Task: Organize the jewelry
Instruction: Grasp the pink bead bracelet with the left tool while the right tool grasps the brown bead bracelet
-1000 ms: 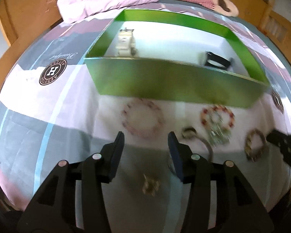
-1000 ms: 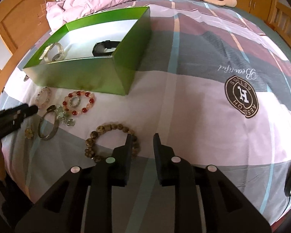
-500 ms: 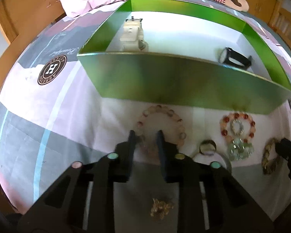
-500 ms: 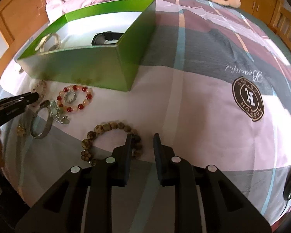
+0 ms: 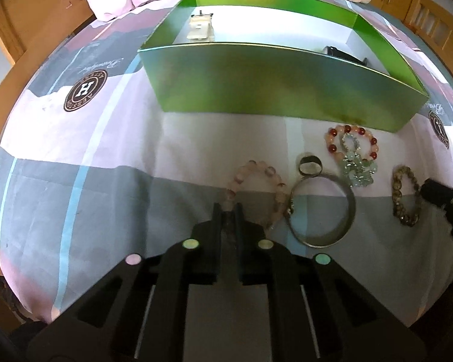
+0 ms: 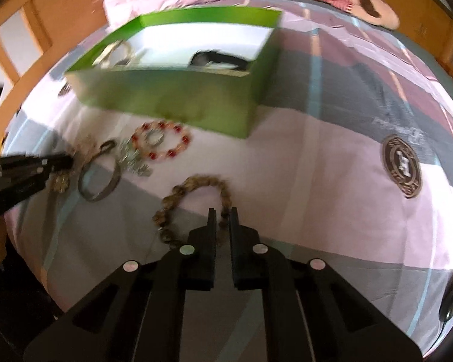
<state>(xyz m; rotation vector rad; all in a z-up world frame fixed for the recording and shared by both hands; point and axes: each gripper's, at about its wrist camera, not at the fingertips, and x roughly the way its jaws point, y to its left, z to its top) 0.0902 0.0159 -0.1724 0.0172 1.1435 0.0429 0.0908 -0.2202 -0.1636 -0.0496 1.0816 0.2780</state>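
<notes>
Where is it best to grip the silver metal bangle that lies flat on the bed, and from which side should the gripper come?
Take the silver bangle by its near rim, coming from above with one finger inside the ring and one outside. It lies flat, so only the thin band offers an edge. Its far side touches the dark ring, and its left side lies close to the pink bead bracelet, so the near arc is probably freest.

A patchwork bedspread (image 5: 111, 150) (logo-printed) carries a green box (image 5: 274, 87), bracelets (image 5: 351, 147) and a bangle (image 5: 323, 209).
</notes>
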